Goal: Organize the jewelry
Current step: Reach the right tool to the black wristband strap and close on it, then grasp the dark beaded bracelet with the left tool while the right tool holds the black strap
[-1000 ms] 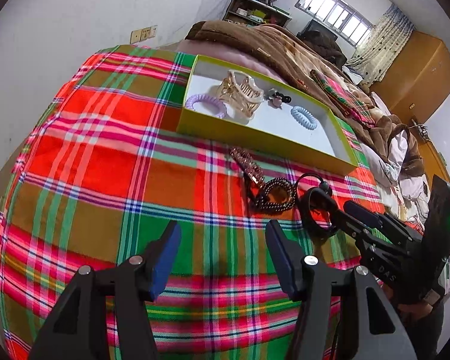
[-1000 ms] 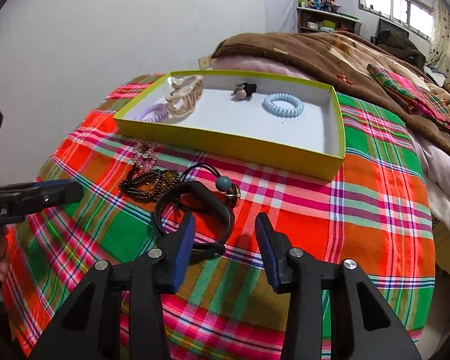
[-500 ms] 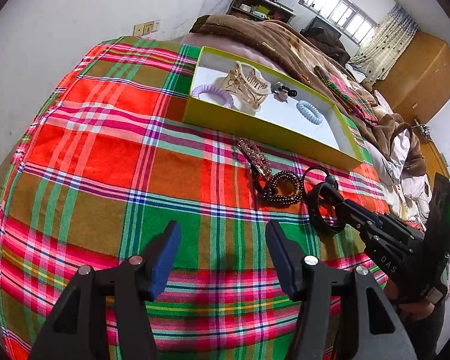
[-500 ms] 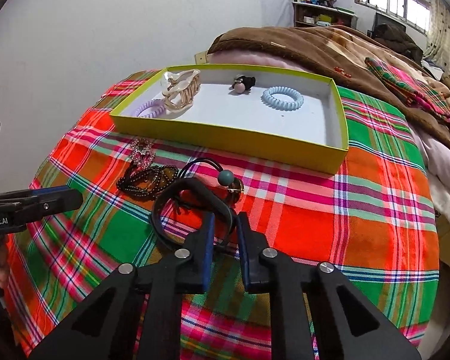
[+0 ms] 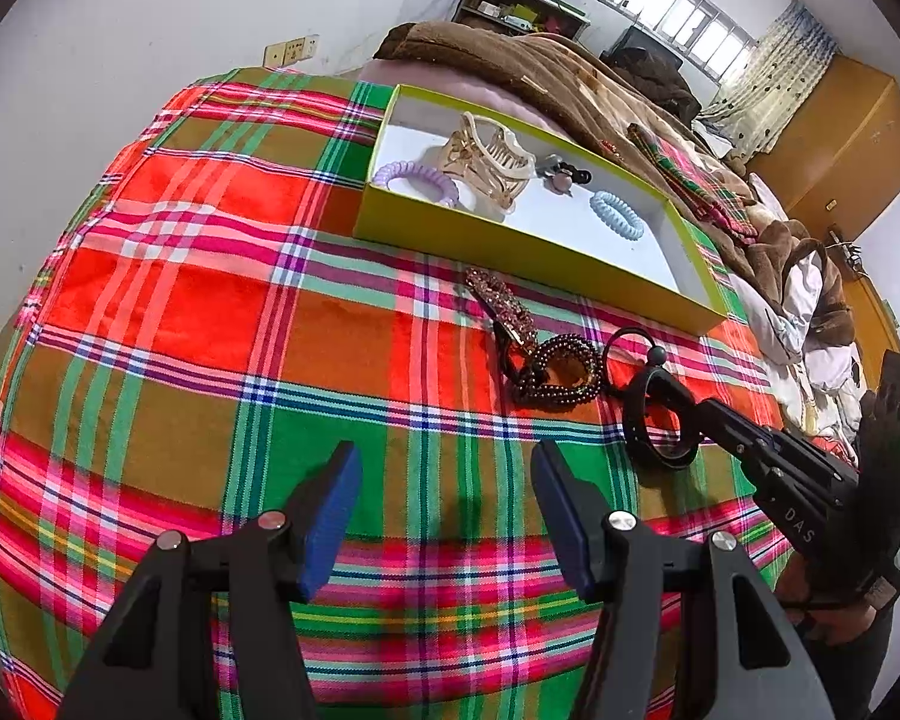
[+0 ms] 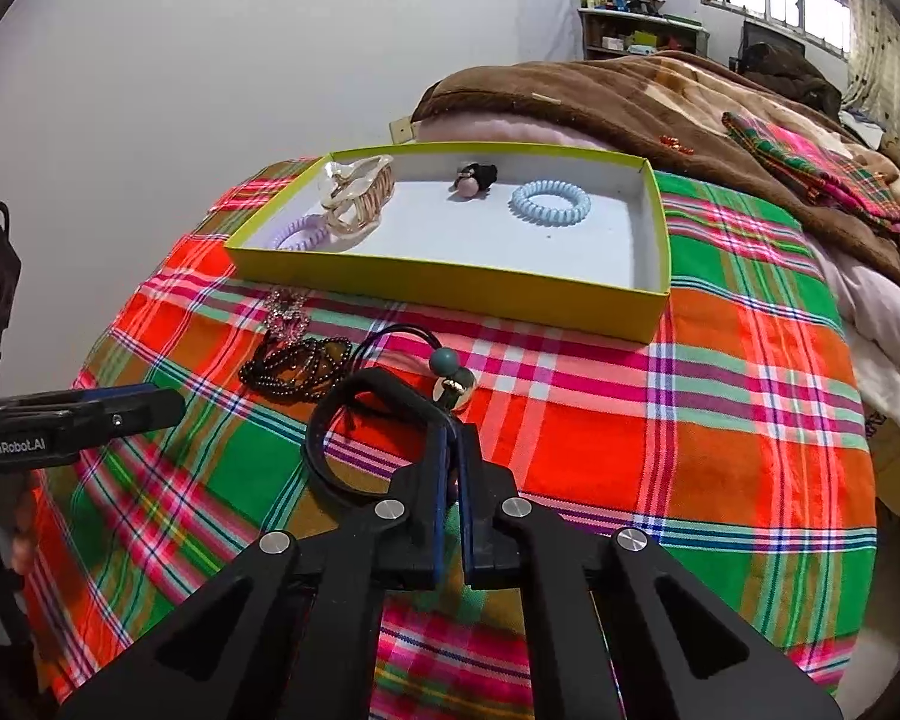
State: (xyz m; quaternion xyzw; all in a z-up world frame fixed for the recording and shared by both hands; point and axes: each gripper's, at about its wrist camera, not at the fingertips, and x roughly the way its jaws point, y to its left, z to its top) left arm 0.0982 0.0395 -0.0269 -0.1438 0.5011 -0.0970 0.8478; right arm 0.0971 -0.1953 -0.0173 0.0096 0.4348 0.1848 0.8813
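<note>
My right gripper (image 6: 453, 438) is shut on a black bangle (image 6: 354, 420) and holds it just above the plaid cloth; it also shows in the left wrist view (image 5: 699, 411) with the bangle (image 5: 651, 420). A dark bead bracelet (image 6: 297, 366), a rhinestone hair clip (image 6: 288, 312) and a black cord with beads (image 6: 447, 363) lie on the cloth in front of a yellow-green tray (image 6: 450, 279). The tray holds a purple coil tie (image 6: 300, 237), a beige claw clip (image 6: 357, 198), a small pink-black piece (image 6: 474, 180) and a blue coil tie (image 6: 549, 201). My left gripper (image 5: 447, 507) is open and empty.
The plaid cloth (image 5: 210, 300) covers a bed. A brown blanket (image 6: 630, 96) lies behind the tray. A white wall stands at the left. A wooden wardrobe (image 5: 840, 144) stands far right.
My right gripper closed on the black bangle and lifted its near edge off the cloth. My left gripper drew back slightly and stayed open.
</note>
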